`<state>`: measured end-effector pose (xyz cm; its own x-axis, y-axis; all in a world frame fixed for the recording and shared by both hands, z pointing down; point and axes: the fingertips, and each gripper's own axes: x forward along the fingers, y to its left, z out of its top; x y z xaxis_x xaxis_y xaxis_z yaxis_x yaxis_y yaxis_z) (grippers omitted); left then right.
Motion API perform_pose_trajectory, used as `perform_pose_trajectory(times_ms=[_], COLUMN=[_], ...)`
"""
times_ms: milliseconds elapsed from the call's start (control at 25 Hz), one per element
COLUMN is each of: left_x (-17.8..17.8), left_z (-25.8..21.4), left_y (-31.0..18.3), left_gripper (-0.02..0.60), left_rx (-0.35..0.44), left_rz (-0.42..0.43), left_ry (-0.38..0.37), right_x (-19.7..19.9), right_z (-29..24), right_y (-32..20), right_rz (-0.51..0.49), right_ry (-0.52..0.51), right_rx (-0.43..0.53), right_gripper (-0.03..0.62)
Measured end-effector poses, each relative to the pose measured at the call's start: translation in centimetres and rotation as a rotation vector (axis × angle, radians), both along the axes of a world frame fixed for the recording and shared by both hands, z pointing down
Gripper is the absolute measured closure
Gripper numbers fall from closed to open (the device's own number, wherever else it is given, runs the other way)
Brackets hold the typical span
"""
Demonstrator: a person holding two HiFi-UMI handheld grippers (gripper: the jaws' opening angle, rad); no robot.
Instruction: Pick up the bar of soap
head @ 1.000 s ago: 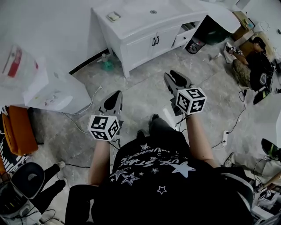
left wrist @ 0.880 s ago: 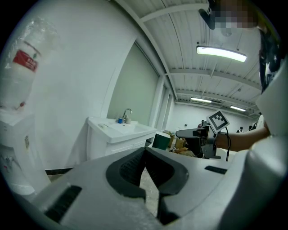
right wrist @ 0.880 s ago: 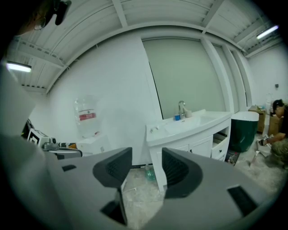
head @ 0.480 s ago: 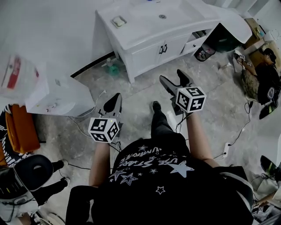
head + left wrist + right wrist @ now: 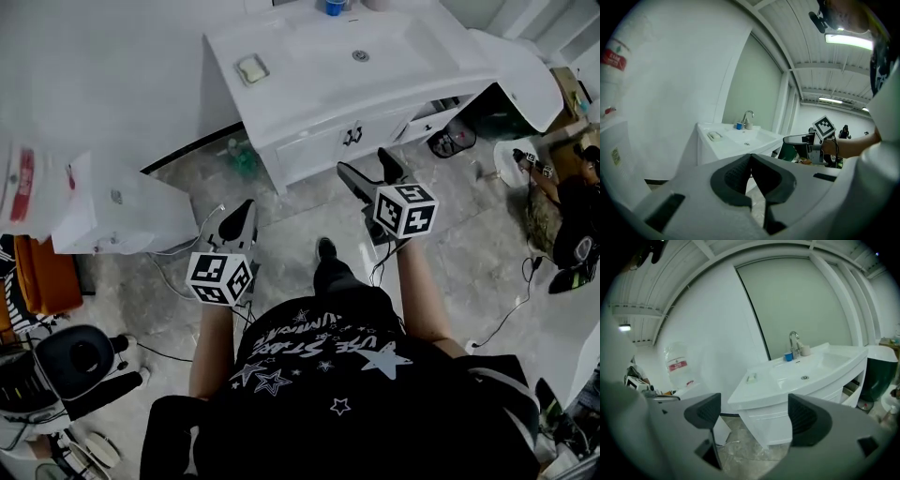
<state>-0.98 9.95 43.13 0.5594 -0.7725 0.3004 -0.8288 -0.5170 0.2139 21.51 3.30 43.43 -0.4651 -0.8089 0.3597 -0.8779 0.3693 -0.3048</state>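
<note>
The pale bar of soap (image 5: 251,68) lies in a white dish on the left end of the white vanity top (image 5: 309,66), far ahead of both grippers. It shows small as the soap (image 5: 714,136) in the left gripper view and the soap (image 5: 751,377) in the right gripper view. My left gripper (image 5: 242,212) hangs over the floor, shut, with nothing in it. Its pads meet at the left gripper (image 5: 751,164). My right gripper (image 5: 364,163) is held in front of the cabinet doors. The right gripper (image 5: 754,411) has jaws opening wide, with nothing between them.
A faucet (image 5: 793,342) and a blue cup (image 5: 335,7) stand behind the sink basin (image 5: 375,52). A water dispenser (image 5: 117,202) is at the left, a dark green bin (image 5: 497,108) at the right. Cables run across the stone floor (image 5: 291,211). A person sits at far right (image 5: 572,220).
The vanity has come closer and lower in the head view as both grippers advanced toward it. The right gripper's jaws have spread from nearly shut to wide apart.
</note>
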Motion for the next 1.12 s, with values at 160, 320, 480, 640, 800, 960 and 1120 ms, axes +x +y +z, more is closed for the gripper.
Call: perform_pose_trajectory(times_ms=[160, 320, 480, 640, 800, 960, 1120], left_x=[2.1, 2.3, 1.7, 0.7, -1.3, -3.3, -5.0], left_z=[-0.1, 0.0, -0.3, -0.5, -0.7, 0.0, 0.9], left_y=[-3.5, -6.5, -8.7, -8.8, -8.7, -9.2, -11.9], left_gripper=[0.572, 0.572, 0.572, 0.572, 0.572, 0.572, 0.572], left_rx=[0.001, 0.002, 0.019, 0.021, 0.025, 0.013, 0.008], left_rz=[-0.029, -0.101, -0.167, -0.233, -0.309, -0.332, -0.318], left_ry=[-0.025, -0.044, -0.064, -0.061, -0.050, -0.040, -0.029], right_x=[1.8, 2.0, 1.4, -0.4, -3.1, -5.8, -7.5], right_z=[0.1, 0.8, 1.4, 1.7, 1.8, 1.7, 2.3], right_y=[-4.6, -8.7, -11.7, -12.9, -13.7, -14.4, -16.4], right_rz=[-0.030, -0.082, -0.131, -0.191, -0.252, -0.285, -0.284], right_ry=[-0.043, -0.048, -0.041, -0.051, -0.038, -0.023, 0.009], right_rx=[-0.005, -0.025, -0.044, -0.058, -0.065, -0.071, -0.078], right_gripper=[0.151, 0.151, 0.152, 0.153, 0.154, 0.154, 0.156])
